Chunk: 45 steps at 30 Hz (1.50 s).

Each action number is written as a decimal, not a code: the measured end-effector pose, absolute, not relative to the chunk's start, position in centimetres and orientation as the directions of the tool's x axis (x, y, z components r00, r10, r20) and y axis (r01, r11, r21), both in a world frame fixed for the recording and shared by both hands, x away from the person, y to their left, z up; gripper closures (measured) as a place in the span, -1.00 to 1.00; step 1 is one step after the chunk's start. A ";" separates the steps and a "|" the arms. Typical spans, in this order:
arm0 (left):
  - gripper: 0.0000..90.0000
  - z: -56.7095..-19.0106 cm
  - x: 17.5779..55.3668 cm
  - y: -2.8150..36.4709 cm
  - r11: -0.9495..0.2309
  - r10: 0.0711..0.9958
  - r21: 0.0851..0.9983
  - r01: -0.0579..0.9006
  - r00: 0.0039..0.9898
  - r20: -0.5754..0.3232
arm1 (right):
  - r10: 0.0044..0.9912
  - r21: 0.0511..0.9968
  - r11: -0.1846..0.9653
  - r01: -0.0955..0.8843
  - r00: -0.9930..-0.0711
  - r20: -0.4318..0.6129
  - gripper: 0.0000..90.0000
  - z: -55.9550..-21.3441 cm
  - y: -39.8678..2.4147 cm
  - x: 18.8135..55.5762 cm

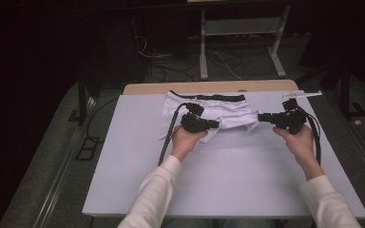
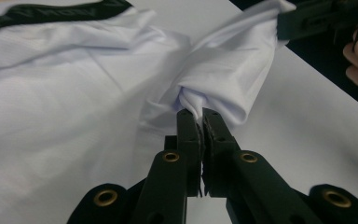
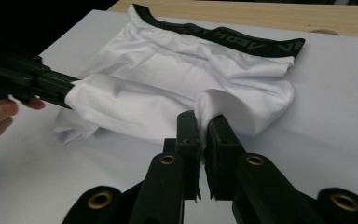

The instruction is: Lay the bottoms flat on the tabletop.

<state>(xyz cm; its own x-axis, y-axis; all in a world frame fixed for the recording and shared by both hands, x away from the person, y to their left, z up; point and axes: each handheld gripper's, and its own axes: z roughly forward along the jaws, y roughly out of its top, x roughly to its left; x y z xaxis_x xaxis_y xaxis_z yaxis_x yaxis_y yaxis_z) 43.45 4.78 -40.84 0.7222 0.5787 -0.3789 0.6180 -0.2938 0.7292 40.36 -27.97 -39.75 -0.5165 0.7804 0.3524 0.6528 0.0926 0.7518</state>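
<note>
With both my left claw (image 2: 201,113) and right claw (image 3: 204,119) clamped on the white shorts (image 1: 228,111), I judge folding is underway — next, carry the hem toward the waistband (image 3: 223,36).

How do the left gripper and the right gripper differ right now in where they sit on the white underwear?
The left black two-jaw gripper pinches the white underwear with the black waistband at its near left edge; the right black two-jaw gripper pinches its right end. In the high view the left one points right, the right one left. Both are shut on bunched fabric.
</note>
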 end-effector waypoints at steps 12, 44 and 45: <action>0.91 -44.0 49.8 5.7 -0.131 0.653 0.655 0.744 0.562 -0.507 | 0.853 0.728 -0.009 0.686 -0.375 0.364 0.58 -43.3 -27.2 46.9; 0.04 -47.1 50.2 8.5 0.025 0.651 0.601 0.799 0.443 -0.616 | 0.839 0.666 0.006 0.746 -0.366 0.403 0.16 -44.9 -26.6 45.4; 0.05 -47.3 50.3 8.5 0.036 0.647 0.599 0.800 0.438 -0.624 | 0.838 0.664 0.005 0.748 -0.365 0.406 0.16 -45.0 -26.5 45.4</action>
<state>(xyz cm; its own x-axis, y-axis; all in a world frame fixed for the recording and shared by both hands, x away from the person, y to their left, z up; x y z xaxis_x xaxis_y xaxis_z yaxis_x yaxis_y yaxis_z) 50.31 8.54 -47.27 0.4379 0.6474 -0.6237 0.8000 0.0359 0.5990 45.42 -26.55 -45.02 -0.3652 0.8380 0.4055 0.7480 0.0048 0.6636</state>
